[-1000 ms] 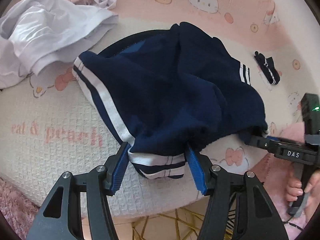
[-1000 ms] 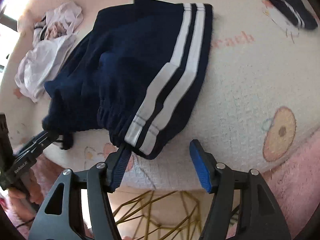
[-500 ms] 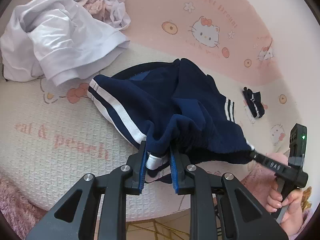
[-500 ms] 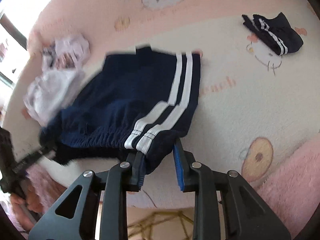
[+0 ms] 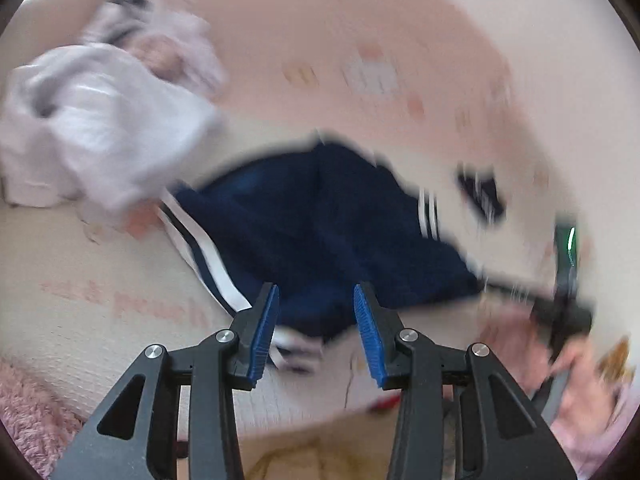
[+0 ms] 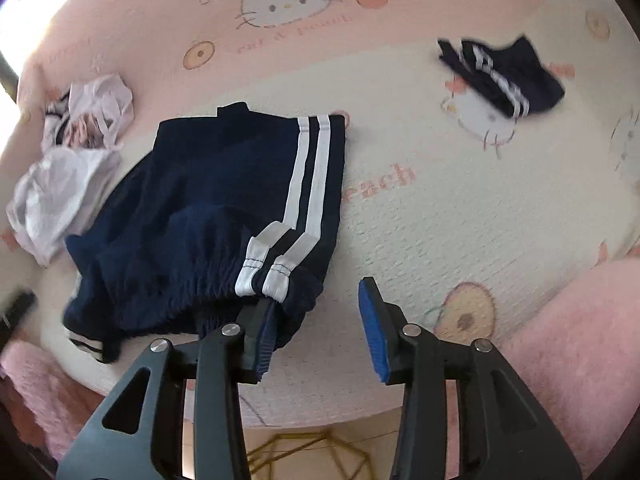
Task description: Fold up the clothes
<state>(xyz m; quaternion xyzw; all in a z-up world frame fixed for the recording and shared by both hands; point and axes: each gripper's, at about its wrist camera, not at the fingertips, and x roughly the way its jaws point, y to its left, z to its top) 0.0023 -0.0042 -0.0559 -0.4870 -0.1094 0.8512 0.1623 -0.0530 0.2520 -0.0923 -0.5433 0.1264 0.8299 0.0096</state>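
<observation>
Navy shorts with white side stripes (image 6: 208, 208) lie folded on the Hello Kitty table cover, waistband toward me. My right gripper (image 6: 320, 320) hovers at the waistband's right corner. Its jaws are opening; the cloth only touches the left pad's outer side and the gap shows bare cover. The left wrist view is blurred by motion. There my left gripper (image 5: 316, 320) hangs over the near edge of the shorts (image 5: 320, 232). Its jaws are opening too, and the cloth lies below the pads without being pinched. A hand (image 5: 580, 368) holds the right tool at that view's right edge.
A heap of white and pale clothes (image 6: 60, 188) sits at the back left. A small folded navy striped item (image 6: 504, 76) lies at the back right. Pink fuzzy fabric (image 6: 560, 340) borders the table's near edge, with a gold wire frame (image 6: 304, 452) beneath.
Half a second ago both grippers were shut on the shorts' waistband. Both have since let go and lifted back, and the shorts have dropped flat onto the cover.
</observation>
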